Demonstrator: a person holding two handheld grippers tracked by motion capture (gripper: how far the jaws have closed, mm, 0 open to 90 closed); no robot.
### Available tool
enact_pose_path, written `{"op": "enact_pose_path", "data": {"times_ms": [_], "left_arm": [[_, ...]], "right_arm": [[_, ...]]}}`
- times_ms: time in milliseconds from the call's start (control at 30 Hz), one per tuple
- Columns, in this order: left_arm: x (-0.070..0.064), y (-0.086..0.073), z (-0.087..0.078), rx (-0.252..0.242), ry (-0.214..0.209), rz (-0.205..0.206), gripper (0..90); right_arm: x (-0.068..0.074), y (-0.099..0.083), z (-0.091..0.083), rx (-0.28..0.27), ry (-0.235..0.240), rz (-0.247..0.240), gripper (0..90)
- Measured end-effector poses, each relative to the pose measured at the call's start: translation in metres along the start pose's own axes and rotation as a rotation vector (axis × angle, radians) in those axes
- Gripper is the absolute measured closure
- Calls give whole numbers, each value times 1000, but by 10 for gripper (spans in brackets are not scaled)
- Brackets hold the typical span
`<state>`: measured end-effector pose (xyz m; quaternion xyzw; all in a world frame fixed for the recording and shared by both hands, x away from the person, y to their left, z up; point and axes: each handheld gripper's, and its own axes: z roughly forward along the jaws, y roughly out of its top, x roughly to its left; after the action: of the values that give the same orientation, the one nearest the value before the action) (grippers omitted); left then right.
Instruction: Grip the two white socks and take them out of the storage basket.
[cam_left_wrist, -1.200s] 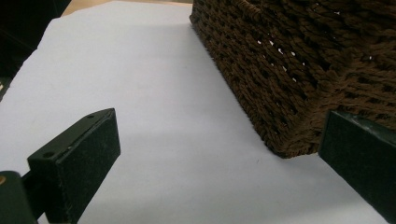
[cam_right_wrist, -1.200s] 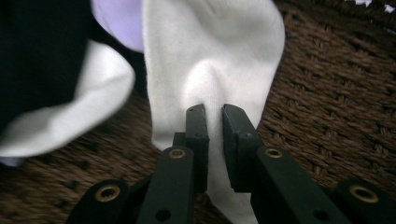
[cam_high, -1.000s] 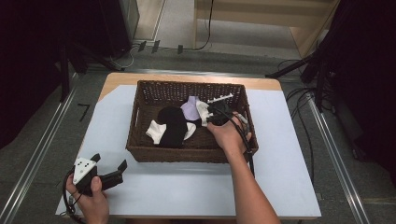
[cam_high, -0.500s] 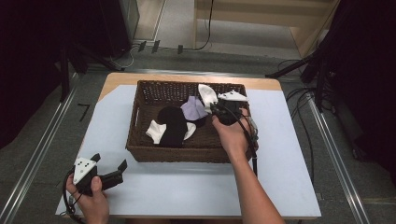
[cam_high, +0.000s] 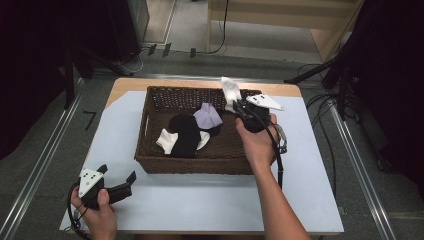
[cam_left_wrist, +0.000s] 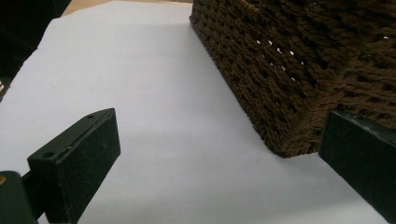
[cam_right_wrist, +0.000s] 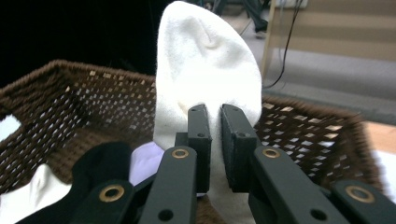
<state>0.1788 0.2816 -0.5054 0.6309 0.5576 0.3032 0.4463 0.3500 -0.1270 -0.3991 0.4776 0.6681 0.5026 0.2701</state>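
A brown wicker basket (cam_high: 150, 131) stands in the middle of the table on a white sheet. In it lie a black sock (cam_high: 184, 134), a lilac sock (cam_high: 208, 116) and a white sock (cam_high: 165, 140). My right gripper (cam_high: 236, 104) is lifted above the basket's far right corner, shut on another white sock (cam_high: 230, 90) that sticks up over the rim. In the right gripper view this white sock (cam_right_wrist: 205, 74) is pinched between the two black jaws (cam_right_wrist: 214, 122). My left gripper (cam_high: 117, 182) rests open at the table's near left, its jaws apart beside the basket's corner (cam_left_wrist: 299, 126).
The white sheet (cam_high: 310, 165) has bare room right of the basket and along the front edge. Metal rails run down both sides of the table. Cables lie on the floor at the right, and a wooden bench stands at the back.
My right gripper has risen out of the basket toward its far right corner, pulling the white sock up with it. The left gripper has stayed put.
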Motion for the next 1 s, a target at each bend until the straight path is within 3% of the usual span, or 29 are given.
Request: {"op": "enact_pose_path", "data": {"times_ms": [100,300,500,1000], "left_arm": [[0,0,0,0,0,1,0],[0,0,0,-2,1,2,0],[0,0,0,-2,0,2,0],[-1,0,0,-1,2,6,0]], "right_arm": [[-7,3,-7,-31,-5,14,831],[-18,9,-22,-108,-17,-15,831],[-36,10,-34,-162,-48,15,831],[-91,-7,-61,-159,-187,33,831]]}}
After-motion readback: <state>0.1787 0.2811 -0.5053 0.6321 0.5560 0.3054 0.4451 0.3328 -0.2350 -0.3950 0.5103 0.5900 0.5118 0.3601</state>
